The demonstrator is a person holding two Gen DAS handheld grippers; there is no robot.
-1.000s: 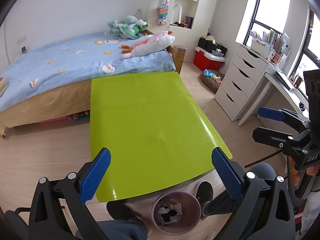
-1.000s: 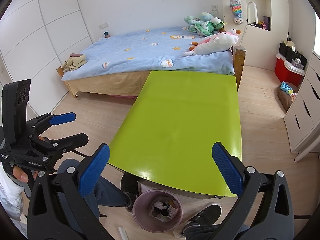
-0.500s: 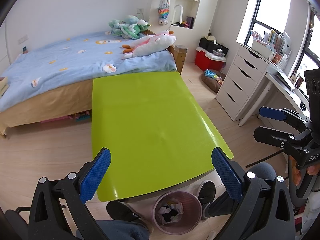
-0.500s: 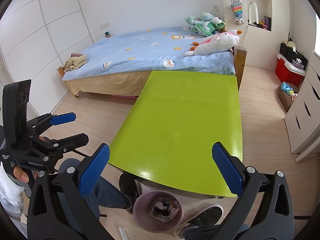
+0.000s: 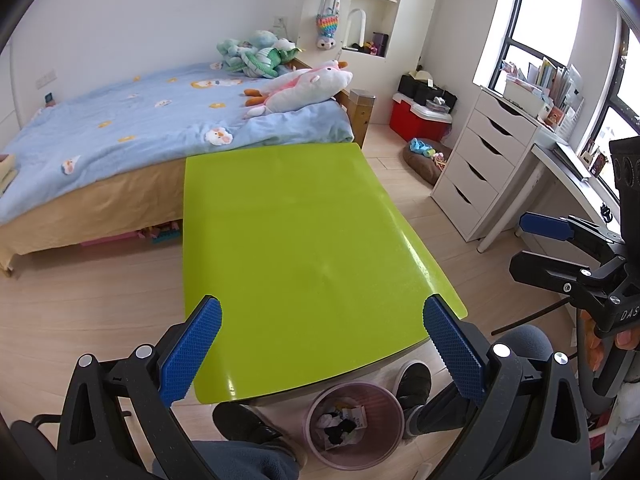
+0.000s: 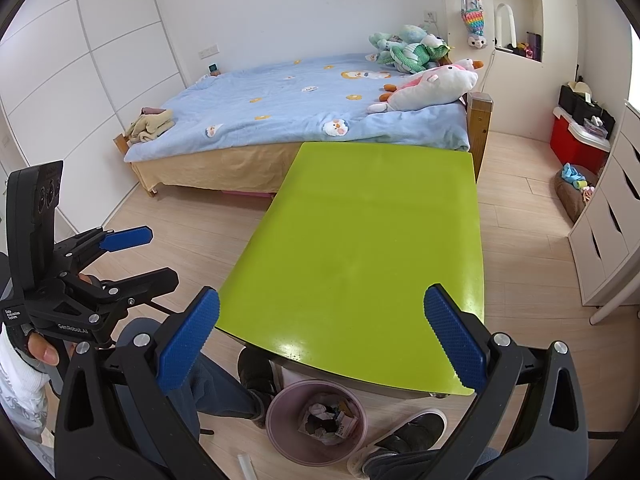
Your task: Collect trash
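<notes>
Left claw (image 5: 320,344): jaws wide apart, empty, poised above near edge of green worktop (image 5: 296,240). Right claw (image 6: 320,340): jaws likewise spread, empty, poised over same near edge from the other side.

Ordered largest to smallest:

Bed (image 5: 120,120): beyond far edge of worktop; no loose trash discernible on blanket.

Worktop: bare green surface, no litter visible on it.

Bin (image 6: 316,424): pink, round, on floor below near edge of worktop, between two shoes. Holds crumpled paper and dark scraps (image 6: 328,420), i.e. the trash.

Small white tube-like item (image 6: 246,466): on floor just beside bin, seen in right wrist view only; identity uncertain, possibly stray litter.

Step in hand, as judged: collection appears at or near completion, or in survey for leftovers. Next move, if floor item is trash: lower right claw beside bin, close on item, release over bin opening.

Pose: both handles held level, side by side, pitched forward and downward; gripping fingers of each hand visible at view edges.
</notes>
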